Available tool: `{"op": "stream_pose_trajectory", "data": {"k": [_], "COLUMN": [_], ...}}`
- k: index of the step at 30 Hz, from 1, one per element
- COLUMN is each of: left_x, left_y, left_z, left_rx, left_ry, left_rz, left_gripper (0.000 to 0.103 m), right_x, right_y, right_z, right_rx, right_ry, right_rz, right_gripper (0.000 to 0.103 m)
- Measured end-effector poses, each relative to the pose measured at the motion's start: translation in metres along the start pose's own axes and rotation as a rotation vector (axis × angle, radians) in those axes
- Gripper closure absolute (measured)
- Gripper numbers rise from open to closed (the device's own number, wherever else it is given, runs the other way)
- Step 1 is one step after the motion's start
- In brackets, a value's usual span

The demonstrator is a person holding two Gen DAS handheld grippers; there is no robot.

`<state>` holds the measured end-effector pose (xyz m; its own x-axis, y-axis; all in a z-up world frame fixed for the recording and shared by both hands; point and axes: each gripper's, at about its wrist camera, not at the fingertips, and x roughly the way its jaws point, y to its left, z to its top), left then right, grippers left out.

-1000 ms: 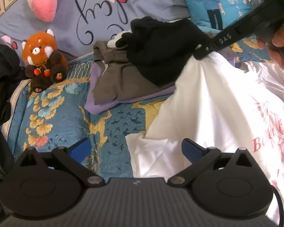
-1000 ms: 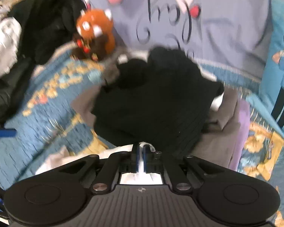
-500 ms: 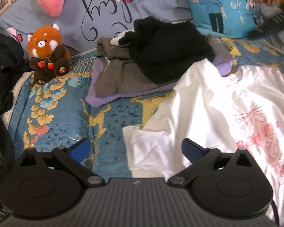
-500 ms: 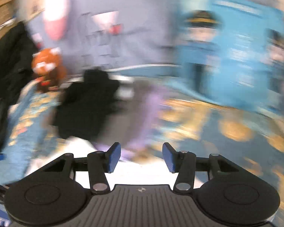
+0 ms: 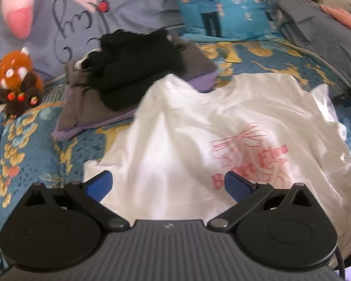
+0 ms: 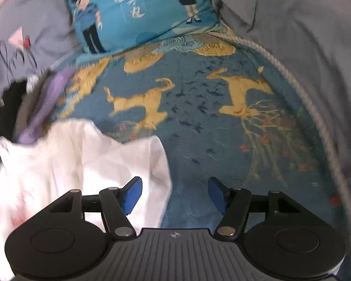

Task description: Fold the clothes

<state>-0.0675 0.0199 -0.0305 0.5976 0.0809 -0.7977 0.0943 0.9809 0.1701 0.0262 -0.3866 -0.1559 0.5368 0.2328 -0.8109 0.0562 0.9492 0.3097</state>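
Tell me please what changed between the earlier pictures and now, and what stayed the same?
The right gripper let go of the white T-shirt: its jaws have just been opening, nothing pinched between them now. It swung right, off the folded clothes pile. The shirt lies spread flatter. The left gripper stayed open; the pile and the red panda plush stayed.

Both wrist cameras are looking steeply down along their fingers, close over the bed (image 6: 187, 121). The left view is facing the white shirt (image 5: 222, 121) and headboard-edge pillows; the right is facing the bedspread's right edge, sharing the shirt (image 6: 82, 159) and blue cartoon pillow (image 5: 222, 7).
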Motion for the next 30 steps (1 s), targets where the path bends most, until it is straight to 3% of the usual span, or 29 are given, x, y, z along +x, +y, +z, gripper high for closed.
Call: {"op": "stream_pose_trajectory", "data": {"k": [3, 5, 6, 9, 13, 18, 19, 21, 23, 24, 28, 30], "left_x": [-0.002, -0.001, -0.001, 0.0, -0.001, -0.005, -0.006, -0.007, -0.007, -0.008, -0.011, -0.013], "left_y": [-0.015, -0.021, -0.023, -0.028, -0.028, -0.036, -0.037, -0.039, -0.04, -0.041, -0.041, -0.042], "left_z": [0.005, 0.008, 0.008, 0.011, 0.01, 0.007, 0.007, 0.007, 0.007, 0.007, 0.004, 0.002], "left_rx": [0.03, 0.047, 0.049, 0.051, 0.052, 0.068, 0.067, 0.064, 0.059, 0.055, 0.049, 0.057], "left_ry": [0.003, 0.007, 0.009, 0.015, 0.016, 0.008, 0.007, 0.003, 0.002, 0.002, 0.0, 0.002], "left_rz": [-0.004, 0.004, 0.006, 0.01, 0.004, -0.01, -0.013, -0.02, -0.02, -0.019, -0.027, -0.02], "left_gripper": [0.0, 0.0, 0.0, 0.0, 0.0, 0.0, 0.0, 0.0, 0.0, 0.0, 0.0, 0.0], "right_x": [0.017, 0.027, 0.028, 0.032, 0.007, -0.033, -0.04, -0.054, -0.054, -0.052, -0.04, -0.031], "right_y": [-0.003, -0.004, 0.002, 0.016, 0.012, 0.002, 0.001, -0.005, -0.014, -0.016, -0.022, -0.022], "right_z": [0.01, 0.014, 0.015, 0.016, 0.01, 0.02, 0.023, 0.032, 0.037, 0.032, 0.006, -0.015], "right_rx": [0.098, 0.158, 0.136, 0.068, 0.044, -0.116, -0.143, -0.151, -0.091, -0.053, 0.13, 0.234], "right_ry": [-0.036, -0.035, -0.027, 0.012, -0.005, -0.114, -0.134, -0.143, -0.067, -0.037, 0.054, 0.096], "right_rz": [0.062, 0.104, 0.094, 0.061, 0.048, -0.152, -0.189, -0.181, -0.115, -0.075, 0.087, 0.13], "right_gripper": [0.029, 0.031, 0.039, 0.096, 0.096, 0.102, 0.102, 0.101, 0.096, 0.091, 0.047, 0.046]}}
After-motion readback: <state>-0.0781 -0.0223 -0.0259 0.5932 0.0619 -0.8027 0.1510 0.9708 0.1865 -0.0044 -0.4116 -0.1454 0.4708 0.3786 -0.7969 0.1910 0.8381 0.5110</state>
